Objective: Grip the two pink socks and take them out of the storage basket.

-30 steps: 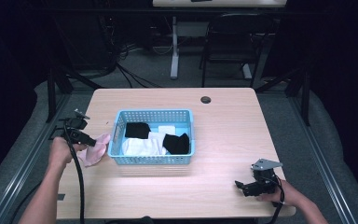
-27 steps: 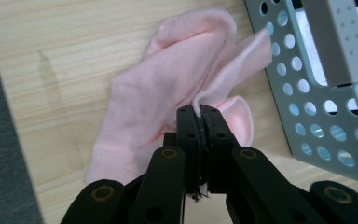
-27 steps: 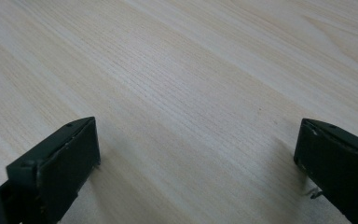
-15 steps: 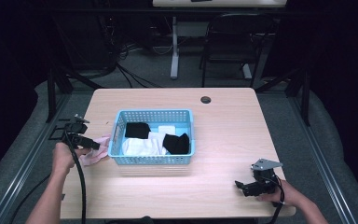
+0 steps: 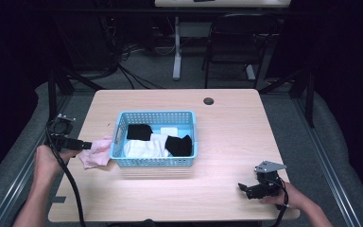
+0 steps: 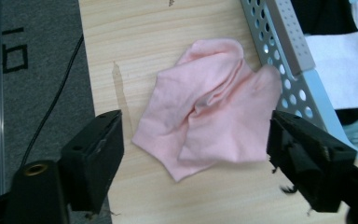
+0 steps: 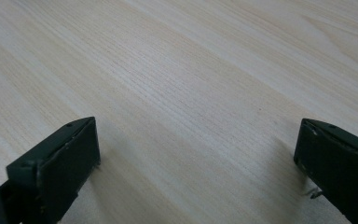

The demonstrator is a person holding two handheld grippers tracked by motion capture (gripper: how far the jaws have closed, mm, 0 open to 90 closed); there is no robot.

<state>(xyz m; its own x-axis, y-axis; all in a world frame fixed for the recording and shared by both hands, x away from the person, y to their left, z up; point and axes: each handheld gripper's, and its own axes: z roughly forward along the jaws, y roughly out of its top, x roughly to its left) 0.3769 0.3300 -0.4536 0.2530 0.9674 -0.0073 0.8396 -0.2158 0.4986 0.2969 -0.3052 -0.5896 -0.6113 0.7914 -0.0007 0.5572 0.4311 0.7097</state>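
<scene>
Pink cloth (image 6: pixel 209 112) is laid on the table (image 5: pixel 227 118) left of, touching, the blue basket (image 5: pixel 156 163); left gripper (image 6: pixel 196 154) jaws, just opened wide, are empty above it, presumably released; right gripper (image 7: pixel 196 163) is parked open, near right.

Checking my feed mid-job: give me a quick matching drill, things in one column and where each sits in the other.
Things:
1. pink cloth
2. black cloth
3. right tool
4. left tool

Places:
A. in the blue basket
B. on the table, against the basket's left wall
C. near the table's front right corner
D. open at the table's left edge

Pairs: 1-B, 2-A, 3-C, 4-D
</scene>
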